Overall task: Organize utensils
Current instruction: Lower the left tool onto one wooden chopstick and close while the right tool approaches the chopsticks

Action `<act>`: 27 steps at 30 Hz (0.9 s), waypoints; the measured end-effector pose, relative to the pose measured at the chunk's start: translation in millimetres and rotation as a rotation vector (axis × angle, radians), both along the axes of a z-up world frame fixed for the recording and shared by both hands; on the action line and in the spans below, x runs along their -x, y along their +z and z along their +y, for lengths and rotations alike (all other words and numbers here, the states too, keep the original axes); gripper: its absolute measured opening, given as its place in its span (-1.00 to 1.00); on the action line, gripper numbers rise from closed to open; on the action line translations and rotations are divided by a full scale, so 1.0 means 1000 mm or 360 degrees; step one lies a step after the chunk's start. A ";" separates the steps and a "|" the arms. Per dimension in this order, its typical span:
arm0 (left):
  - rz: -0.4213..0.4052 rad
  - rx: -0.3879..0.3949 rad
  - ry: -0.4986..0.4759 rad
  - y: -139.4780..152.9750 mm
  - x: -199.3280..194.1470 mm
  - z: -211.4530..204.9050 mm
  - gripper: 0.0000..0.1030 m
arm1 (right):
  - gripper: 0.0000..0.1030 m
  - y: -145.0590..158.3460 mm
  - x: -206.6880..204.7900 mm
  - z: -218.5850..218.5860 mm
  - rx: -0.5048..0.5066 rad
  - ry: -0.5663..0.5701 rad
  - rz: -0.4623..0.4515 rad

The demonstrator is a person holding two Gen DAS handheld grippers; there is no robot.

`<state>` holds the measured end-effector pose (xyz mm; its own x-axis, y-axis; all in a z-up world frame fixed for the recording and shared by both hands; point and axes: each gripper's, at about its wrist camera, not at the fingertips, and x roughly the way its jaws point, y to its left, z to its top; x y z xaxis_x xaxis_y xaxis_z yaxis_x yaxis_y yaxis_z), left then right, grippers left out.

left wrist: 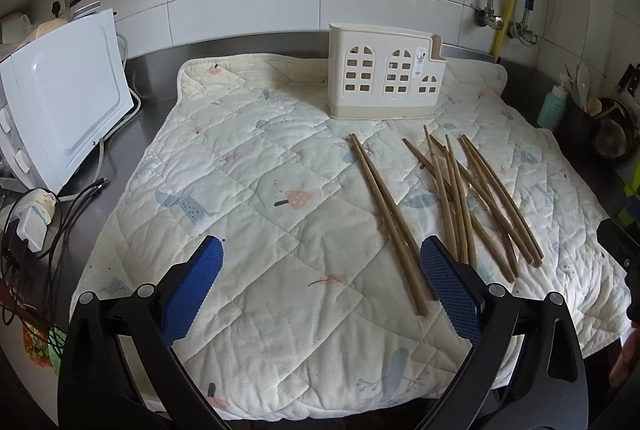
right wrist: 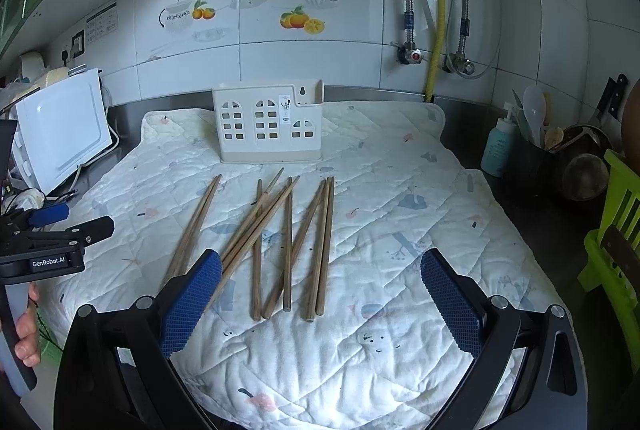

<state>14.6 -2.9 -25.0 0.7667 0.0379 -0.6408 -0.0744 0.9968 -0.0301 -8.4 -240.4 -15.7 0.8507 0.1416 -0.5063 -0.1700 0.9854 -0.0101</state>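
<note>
Both pairs of fingers stand spread wide with nothing between them, the left gripper (left wrist: 320, 294) and the right gripper (right wrist: 320, 304) each hanging low over the near end of the quilt (left wrist: 248, 270), so I judge no chopstick has been picked yet. The pads (left wrist: 192, 294) are blue rubber with a fine knurled grain on black plastic arms, made to bite on something thin and slick. Taking the holder (left wrist: 384, 78) as my mark: far to its left on the steel counter sits a white oven (left wrist: 64, 102), its cable trailing down to a plug (left wrist: 34, 222). The holder itself stands upright at the back of the quilt, a cream plastic box cut like a little house with arched, barred windows, its top open to take utensils dropped in on end. In front of it, nearer the grippers, lie the chopsticks (right wrist: 288, 242), long slim round sticks of brown wood. One pair lies neatly side by side to the left; the rest cross each other in a loose heap to the right. The soft, stitched padding probably stops them rolling. Right of the holder stand a teal bottle (right wrist: 498, 146) and a dark pot (right wrist: 536, 158) of spoons. Thin sticks on yielding cloth may slip from a pinch.
</note>
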 end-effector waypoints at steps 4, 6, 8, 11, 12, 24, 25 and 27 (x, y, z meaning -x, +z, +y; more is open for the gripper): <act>0.0048 -0.0008 -0.0024 -0.013 -0.004 -0.011 0.64 | 0.87 -0.006 -0.002 -0.006 -0.0023 -0.0008 0.0021; 0.0079 0.0019 -0.0045 -0.019 -0.008 -0.016 0.46 | 0.87 -0.009 -0.004 -0.008 -0.0031 -0.0011 0.0028; 0.0095 0.0046 -0.0058 -0.024 -0.011 -0.020 0.28 | 0.87 -0.011 -0.005 -0.010 -0.0036 -0.0013 0.0033; 0.0100 0.0066 -0.0115 -0.030 -0.013 -0.029 0.07 | 0.87 -0.015 -0.008 -0.012 -0.0047 -0.0011 0.0052; 0.0105 0.0063 -0.0133 -0.032 -0.015 -0.033 -0.01 | 0.87 -0.017 -0.009 -0.013 -0.0053 -0.0010 0.0058; 0.0202 0.0099 -0.0145 -0.053 -0.032 -0.047 -0.53 | 0.86 -0.034 -0.020 -0.019 -0.0123 0.0017 0.0111; 0.0210 0.0086 -0.0133 -0.054 -0.035 -0.047 -0.53 | 0.86 -0.035 -0.020 -0.019 -0.0126 0.0020 0.0112; 0.0228 0.0077 -0.0123 -0.057 -0.038 -0.050 -0.53 | 0.86 -0.037 -0.022 -0.020 -0.0131 0.0026 0.0115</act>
<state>52.2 -52.7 -82.5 0.6670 -0.0514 -0.7433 -0.0045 0.9973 -0.0729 13.4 -260.2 -52.8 0.8094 0.1990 -0.5525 -0.1836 0.9794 0.0838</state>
